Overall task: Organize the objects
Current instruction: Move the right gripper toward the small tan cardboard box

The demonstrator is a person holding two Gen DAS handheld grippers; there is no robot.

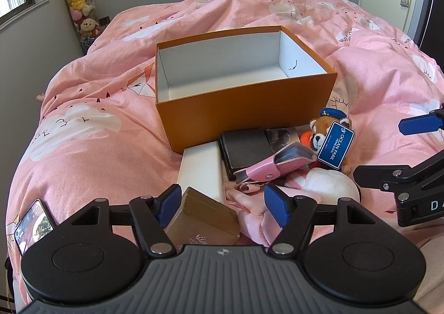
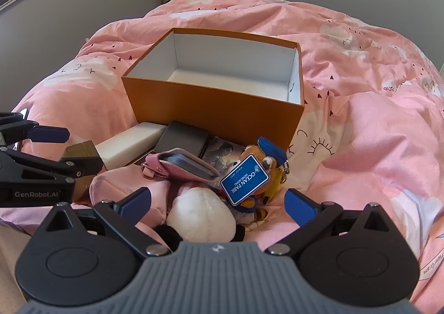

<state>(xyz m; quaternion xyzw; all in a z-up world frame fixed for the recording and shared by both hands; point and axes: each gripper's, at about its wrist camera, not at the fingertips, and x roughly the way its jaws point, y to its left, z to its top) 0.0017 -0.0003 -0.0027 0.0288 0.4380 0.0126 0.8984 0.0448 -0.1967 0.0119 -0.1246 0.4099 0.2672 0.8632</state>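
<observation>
Presently spread wide, left gripper [image 1: 222, 203], blue pads apart and pinching nothing, with gold box [image 1: 204, 219] sitting between the fingers, close to the left pad; contact not certain. Likewise spread and empty, right gripper [image 2: 217, 203], poised over white plush [image 2: 201, 216].

Probably light and stiff, that gold box: cardboard, sharp corners, best taken across its two long side walls, squarely, to avoid twisting out. Smooth faces, so possibly a bit slippery under the pads.

Soft and squashy, by the look of it, the white plush; likely to compress in a pinch, so better gripped through the bulk of the body than at an edge.

Just beyond the gold box, one long white box [image 1: 202, 166], rigid, leaning against the orange box [image 1: 247, 108]; wide for a grip lengthwise, better across its narrow width. Beside it, one dark flat box [image 1: 245, 150], then one pink case [image 1: 280, 165] with a snap strap, lying half on top of it; a photo card [image 1: 281, 135] behind, thin and hard to pick off the soft quilt. Farther right, one red panda plush [image 1: 323, 130] carrying a blue tag [image 1: 335, 148], light and floppy.

Farthest out, the single orange box, open-topped and nothing seen inside, resting on pink quilt [image 1: 97, 108]. At the left edge, one phone [image 1: 33, 223], screen lit.

Count: four boxes in all, two plush toys, one case, one card, one phone.
</observation>
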